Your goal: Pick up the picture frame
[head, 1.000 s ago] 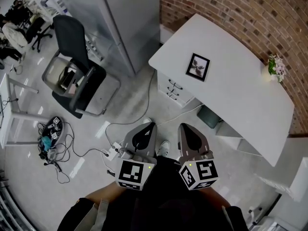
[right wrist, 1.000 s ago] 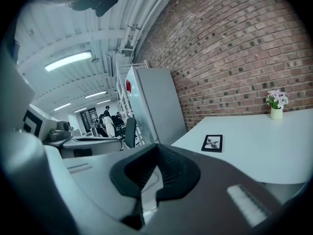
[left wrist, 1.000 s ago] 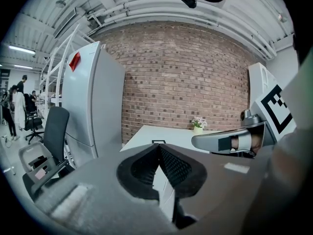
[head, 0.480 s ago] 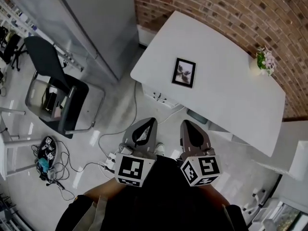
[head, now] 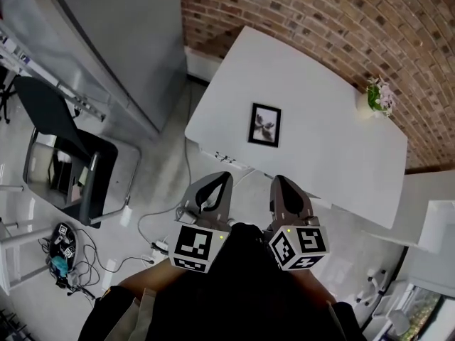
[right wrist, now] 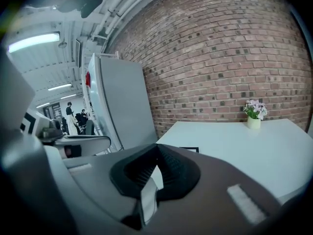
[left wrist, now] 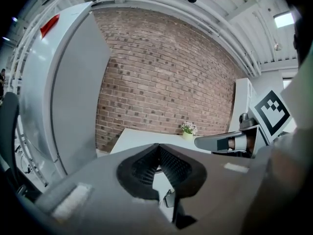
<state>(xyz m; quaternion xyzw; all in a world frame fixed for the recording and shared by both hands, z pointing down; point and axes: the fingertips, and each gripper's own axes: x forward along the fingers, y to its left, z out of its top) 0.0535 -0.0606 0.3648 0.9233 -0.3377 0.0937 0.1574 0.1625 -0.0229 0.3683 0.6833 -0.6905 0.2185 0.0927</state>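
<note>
Currently, we hold both tools short of the table, above the floor. The left gripper (head: 222, 183) has its jaws closed together with nothing between them. The right gripper (head: 281, 185) is likewise closed and empty. The picture frame (head: 264, 125) lies flat on the white table (head: 334, 155), toward its near left part, well apart from the small flower pot (head: 377, 98) at the far right by the brick wall. The frame lies ahead of both grippers, beyond the table's near edge, and sits closer to the right gripper's line, so we judge the right gripper the nearer one. The frame's long axis runs near to far, roughly along the direction the jaws point. We judge that the jaws must open before any grip across the frame's narrow width.
</note>
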